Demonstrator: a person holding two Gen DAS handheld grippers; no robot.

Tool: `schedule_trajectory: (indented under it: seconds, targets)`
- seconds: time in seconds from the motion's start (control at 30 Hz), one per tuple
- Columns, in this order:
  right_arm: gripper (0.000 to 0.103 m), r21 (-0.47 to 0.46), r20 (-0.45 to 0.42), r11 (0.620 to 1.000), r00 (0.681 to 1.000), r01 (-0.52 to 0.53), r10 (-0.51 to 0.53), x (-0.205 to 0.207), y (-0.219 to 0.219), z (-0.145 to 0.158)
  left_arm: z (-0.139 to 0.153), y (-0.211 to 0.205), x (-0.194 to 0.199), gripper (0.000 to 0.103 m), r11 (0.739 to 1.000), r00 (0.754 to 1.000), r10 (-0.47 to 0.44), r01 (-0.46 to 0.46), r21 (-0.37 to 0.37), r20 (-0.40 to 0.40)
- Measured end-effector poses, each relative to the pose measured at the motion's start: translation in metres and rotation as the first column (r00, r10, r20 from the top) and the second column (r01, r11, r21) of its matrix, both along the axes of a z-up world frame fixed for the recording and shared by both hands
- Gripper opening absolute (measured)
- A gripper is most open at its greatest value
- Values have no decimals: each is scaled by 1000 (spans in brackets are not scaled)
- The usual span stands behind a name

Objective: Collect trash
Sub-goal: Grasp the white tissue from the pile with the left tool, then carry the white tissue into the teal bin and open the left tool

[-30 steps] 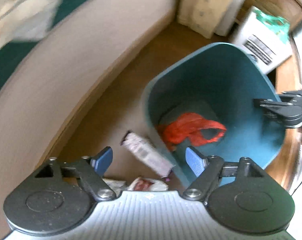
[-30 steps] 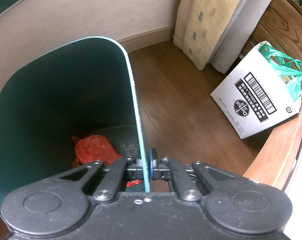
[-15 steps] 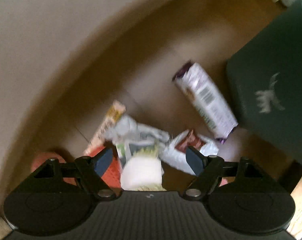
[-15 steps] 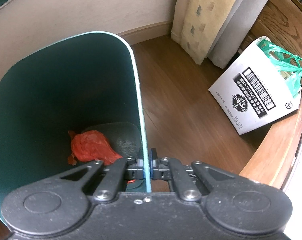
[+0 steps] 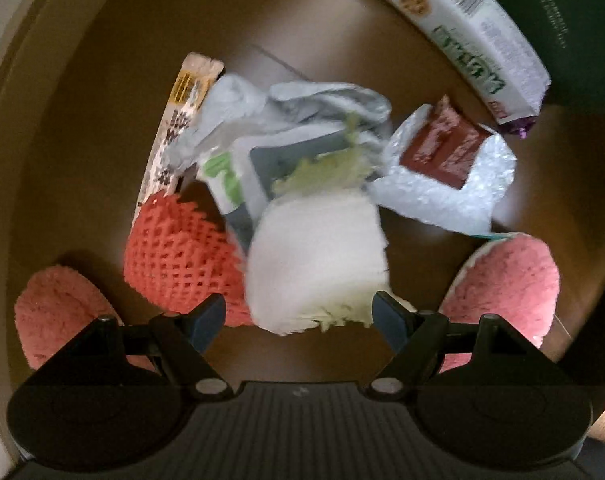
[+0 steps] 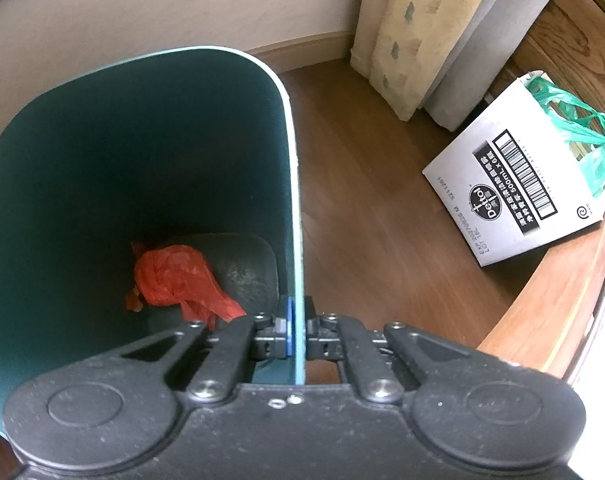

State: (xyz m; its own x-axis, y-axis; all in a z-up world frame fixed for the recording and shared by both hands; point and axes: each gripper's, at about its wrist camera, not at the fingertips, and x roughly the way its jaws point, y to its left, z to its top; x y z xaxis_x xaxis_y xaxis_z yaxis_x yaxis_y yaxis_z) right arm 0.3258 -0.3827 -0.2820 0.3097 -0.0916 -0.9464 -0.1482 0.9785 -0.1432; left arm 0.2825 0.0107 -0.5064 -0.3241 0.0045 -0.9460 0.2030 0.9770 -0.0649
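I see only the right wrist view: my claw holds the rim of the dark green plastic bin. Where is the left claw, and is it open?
Observer: The left claw is open, above a white fabric piece with a frayed green edge on the floor.
Operator: Is other trash near that piece?
Observer: Yes, an orange foam net sleeve lies beside it, toward the claw's left finger.
Operator: Anything closer to my bin?
Observer: A long white snack wrapper with a barcode lies next to the dark green plastic bin.
Operator: Any obstacle for the left claw?
Observer: Two pink fuzzy slippers stand on either side of the trash pile.
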Motion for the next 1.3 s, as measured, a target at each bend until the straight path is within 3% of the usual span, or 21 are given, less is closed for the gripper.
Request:
schedule_trajectory:
  seconds: [0.1, 0.17, 0.2, 0.3, 0.37, 0.4, 0.43, 0.7, 0.93, 1.13, 1.3]
  targets:
    - [4, -3, -4, 1000, 1000, -5, 5, 1, 0, -2, -9, 9, -2, 79, 999, 999, 31, -31, -28, -26]
    - [5, -5, -11, 1000, 1000, 0, 0, 2, 0, -4, -15, 11, -2, 68, 998, 998, 45, -47, -47, -40]
    - [5, -8, -15, 1000, 1000, 2, -2, 3, 0, -6, -17, 10, -3, 58, 997, 998, 48, -51, -64, -49]
    - [6, -9, -24, 1000, 1000, 1, -1, 4, -1, -9, -22, 10, -6, 52, 995, 996, 48, -54, -84, -69]
    - [6, -9, -22, 1000, 1000, -4, 4, 3, -1, -10, -16, 13, -3, 36, 994, 996, 70, -75, -83, -63]
    - [6, -9, -21, 1000, 1000, -6, 6, 3, -1, -10, -14, 15, -2, 17, 992, 994, 90, -94, -78, -62]
    - [6, -9, -20, 1000, 1000, -6, 6, 4, -1, -10, -11, 17, 0, 11, 990, 992, 110, -114, -77, -63]
    - [6, -10, -17, 1000, 1000, -4, 4, 1, -2, -10, 18, 2, 9, 5, 994, 994, 101, -99, -56, 33]
    - [6, -8, -12, 1000, 1000, 1, -1, 1, -2, -10, 73, -2, 16, 5, 995, 988, 96, -95, -9, 122]
    - [3, 38, -1, 999, 1000, 3, -3, 0, -5, -4, 149, -3, 32, 5, 994, 969, 104, -106, -1, 222]
    - [2, 59, 24, 998, 999, -31, 29, -1, 3, 3, 236, -24, 47, 5, 992, 925, 125, -108, -67, 359]
